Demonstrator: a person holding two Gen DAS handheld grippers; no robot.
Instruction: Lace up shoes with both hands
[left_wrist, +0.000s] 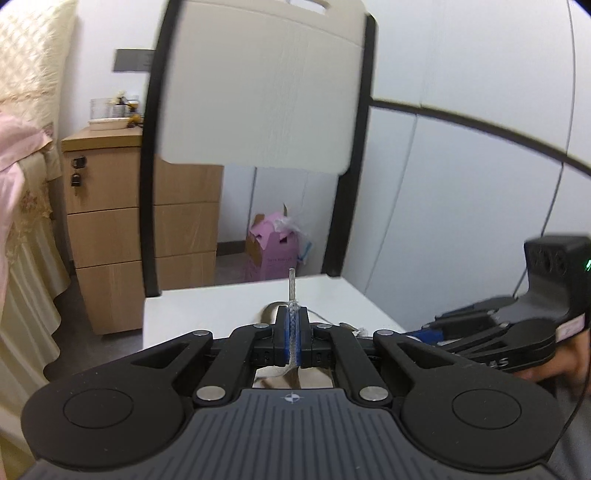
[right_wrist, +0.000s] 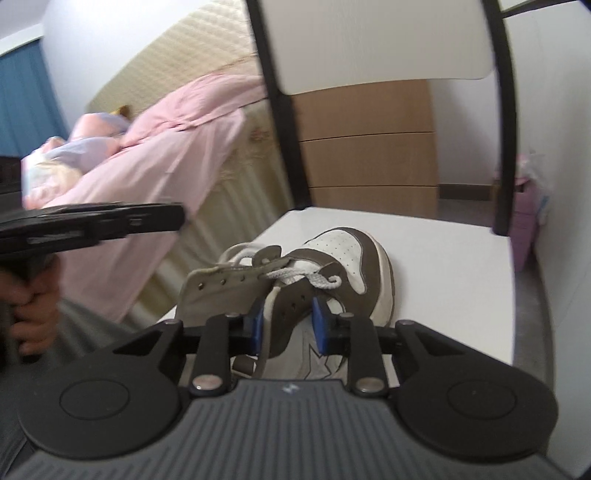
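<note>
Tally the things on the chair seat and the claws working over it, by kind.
Shoe: 1, brown and white, on the chair seat
Lace: 1, pinched in the left claw
Claws: 2, the left shut on the lace, the right claw open around the shoe's side
Total: 4

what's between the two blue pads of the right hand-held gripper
In the right wrist view, the right hand-held gripper is open, and the shoe's brown eyelet flap lies in the gap between its blue pads.
</note>
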